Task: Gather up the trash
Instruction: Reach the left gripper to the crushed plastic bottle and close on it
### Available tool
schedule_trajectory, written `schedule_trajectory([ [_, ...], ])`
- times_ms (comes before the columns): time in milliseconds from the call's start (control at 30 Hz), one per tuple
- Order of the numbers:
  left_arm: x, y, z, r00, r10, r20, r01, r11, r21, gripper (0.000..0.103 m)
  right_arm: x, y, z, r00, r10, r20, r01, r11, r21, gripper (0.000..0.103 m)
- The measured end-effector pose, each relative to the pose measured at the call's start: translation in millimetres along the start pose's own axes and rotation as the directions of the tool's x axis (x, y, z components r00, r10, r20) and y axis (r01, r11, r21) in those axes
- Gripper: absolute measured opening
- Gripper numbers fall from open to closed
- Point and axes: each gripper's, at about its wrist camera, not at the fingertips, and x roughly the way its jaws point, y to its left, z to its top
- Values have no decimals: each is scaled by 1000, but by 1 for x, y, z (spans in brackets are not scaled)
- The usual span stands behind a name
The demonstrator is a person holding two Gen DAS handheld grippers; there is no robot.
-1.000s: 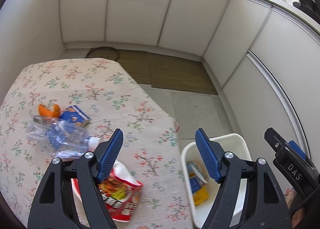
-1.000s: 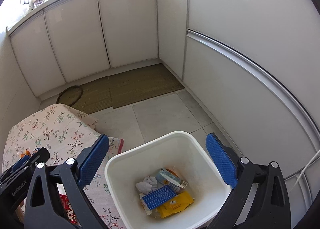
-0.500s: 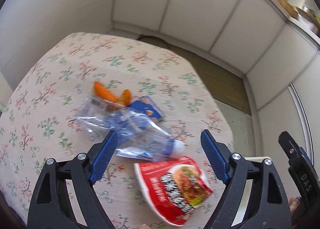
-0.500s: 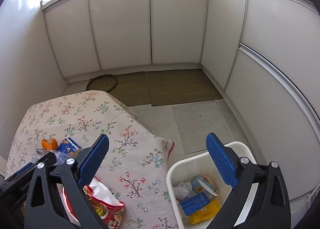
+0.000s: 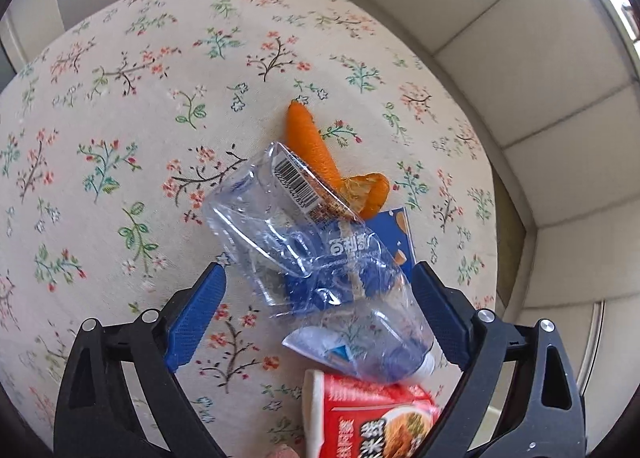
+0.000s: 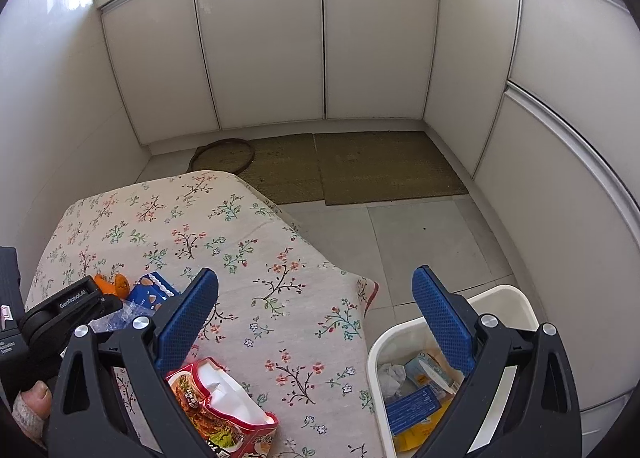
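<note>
Lying between the opening jaws of the left gripper (image 5: 316, 310), untouched, the squashed bottle (image 5: 316, 258) rests on the table (image 5: 120, 106). It looks slippery and may pop out when squeezed. The right gripper (image 6: 316, 322) hangs wide and empty beside the bin (image 6: 516, 298)

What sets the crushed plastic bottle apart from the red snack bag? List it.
1. The crushed plastic bottle is clear with a blue label; the red snack bag is opaque with printed food pictures.
2. The bottle lies between the open left tool's fingers; the bag lies nearer the camera, outside them.
3. The bottle's cap end overlaps the bag's edge.
Both lie on the floral tablecloth.
</note>
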Motion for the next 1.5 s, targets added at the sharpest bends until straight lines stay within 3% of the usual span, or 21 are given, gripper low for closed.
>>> schedule_trajectory([
  [167, 14, -16, 3, 998, 69, -11, -69, 997, 33, 89, 5, 2, 2, 1000, 15, -15, -15, 1000, -2, 95],
  [267, 12, -14, 7, 999, 38, 4, -38, 995, 94, 74, 11, 7, 2, 998, 37, -43, -38, 999, -9, 95],
  [367, 1, -9, 13, 1000, -6, 8, 5, 986, 164, 34, 18, 13, -1, 995, 57, -78, -59, 998, -19, 95],
  [433, -3, 2, 18, 998, -59, -36, 65, 981, 184, 34, 24, 19, -3, 992, 77, -100, -79, 997, -18, 95],
  [700, -15, 38, 31, 992, -99, -72, 108, 985, 136, 36, 26, 23, -6, 987, 101, -122, -102, 995, -5, 95],
  [767, -13, 42, 29, 991, -109, -83, 116, 989, 92, 56, 24, 22, -5, 987, 106, -119, -108, 994, -8, 95],
  [800, -12, 43, 29, 989, -116, -88, 123, 990, 68, 83, 23, 23, -5, 987, 110, -118, -112, 994, -10, 95],
  [833, -11, 45, 28, 989, -121, -83, 125, 991, 41, 87, 23, 24, -5, 986, 114, -119, -116, 993, -12, 95],
  [967, -4, 41, 29, 992, -106, -72, 106, 994, -5, 87, 24, 24, -5, 983, 127, -129, -130, 991, -15, 95],
  [1033, 3, 44, 30, 988, -122, -91, 115, 991, -75, 96, 25, 23, -5, 981, 135, -137, -138, 990, -8, 95],
  [1100, 16, 47, 31, 984, -129, -119, 111, 983, -145, 96, 26, 25, -5, 979, 141, -146, -144, 989, -12, 95],
  [1167, 15, 40, 33, 991, -105, -77, 95, 988, -122, 94, 27, 27, -6, 978, 143, -153, -148, 989, -22, 95],
  [1200, 16, 33, 34, 991, -108, -76, 100, 990, -96, 79, 27, 27, -6, 977, 145, -154, -151, 988, -23, 95],
  [1300, 16, 25, 34, 989, -123, -81, 121, 992, -35, 74, 27, 25, -6, 978, 146, -150, -150, 988, -18, 95],
  [1333, 13, 23, 33, 990, -126, -71, 125, 992, -9, 64, 27, 24, -5, 978, 146, -149, -150, 989, -13, 95],
  [1500, -5, 15, 27, 987, -154, -42, 158, 979, 130, 65, 29, 28, -7, 973, 156, -168, -162, 986, -27, 95],
])
